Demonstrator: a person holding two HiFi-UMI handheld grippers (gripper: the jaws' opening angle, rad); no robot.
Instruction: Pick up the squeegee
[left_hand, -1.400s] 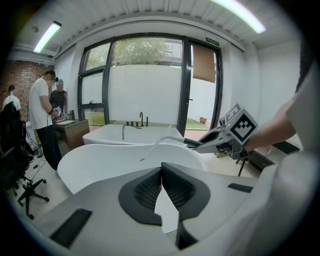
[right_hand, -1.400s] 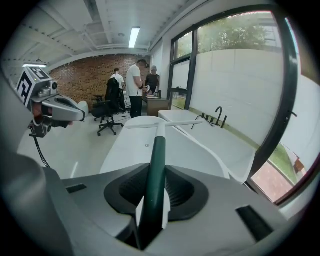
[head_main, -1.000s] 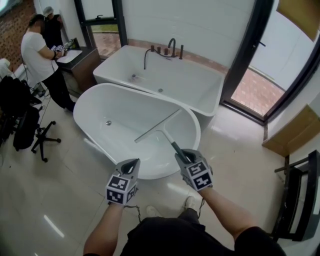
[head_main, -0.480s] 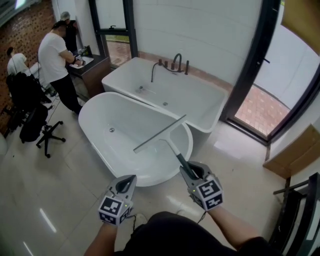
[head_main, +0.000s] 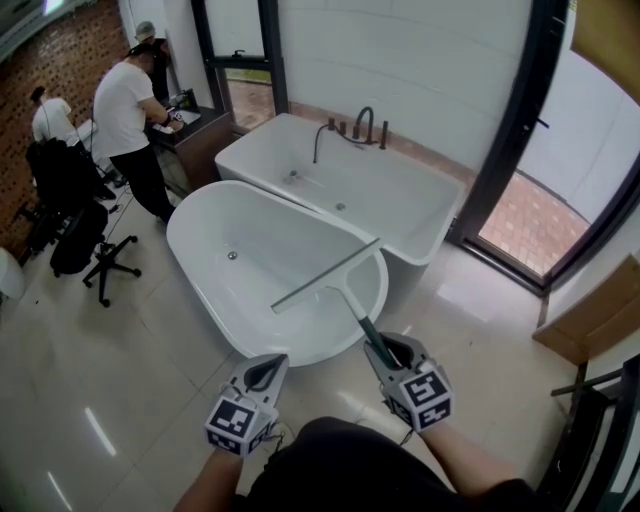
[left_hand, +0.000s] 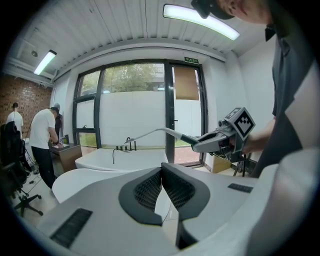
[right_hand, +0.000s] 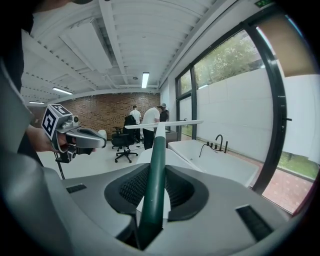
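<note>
The squeegee has a long pale blade and a dark green handle. It hangs in the air above the near end of the oval white bathtub. My right gripper is shut on the handle, which runs up between the jaws to the blade. My left gripper floats beside it to the left, over the floor, shut with nothing in it. The left gripper view catches the squeegee and the right gripper; the right gripper view shows the left gripper.
A rectangular tub with a dark faucet stands behind the oval one. People stand at a counter at the back left, near a black office chair. A glass door, a cardboard box and a black rack lie to the right.
Both grippers have drawn back toward me and risen. The squeegee stayed in the right gripper and came up from the oval tub's inside to above its near rim.
</note>
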